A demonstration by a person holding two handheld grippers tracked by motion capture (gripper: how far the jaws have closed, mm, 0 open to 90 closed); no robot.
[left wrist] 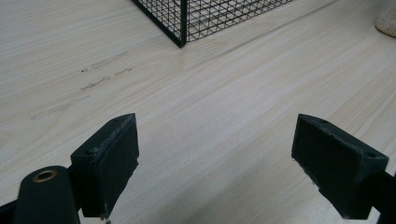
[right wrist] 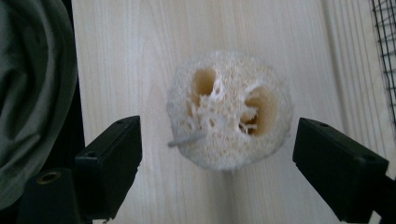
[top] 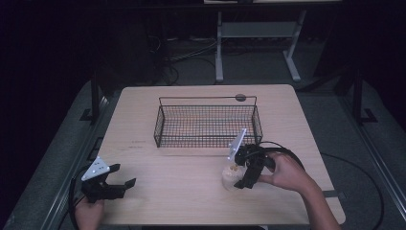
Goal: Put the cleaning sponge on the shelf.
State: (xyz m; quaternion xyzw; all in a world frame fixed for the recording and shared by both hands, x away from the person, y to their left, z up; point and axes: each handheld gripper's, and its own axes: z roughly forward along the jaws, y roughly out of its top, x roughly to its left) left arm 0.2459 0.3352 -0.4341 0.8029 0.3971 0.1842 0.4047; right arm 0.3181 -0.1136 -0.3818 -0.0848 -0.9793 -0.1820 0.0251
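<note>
The right gripper [right wrist: 217, 168] was spread wide, jaws parked either side of a loofah sponge [right wrist: 229, 111] with daylight on both sides, so not touching it at all. In the right gripper view the loofah sat dead centre between the jaws, standing on end with its holes facing up at the camera. My guess is the person lined it up from above like that so a simple squeeze would catch the round body across its middle. In the high view the loofah [top: 231, 176] was on the near right part of the table [top: 158, 191], just in front of the wire basket [top: 207, 125], which looks like where it was headed. The left gripper [top: 122, 176] was also wide open with nothing in it, resting way over at the near left corner, probably just kept clear since this looks like a one-hand job
</note>
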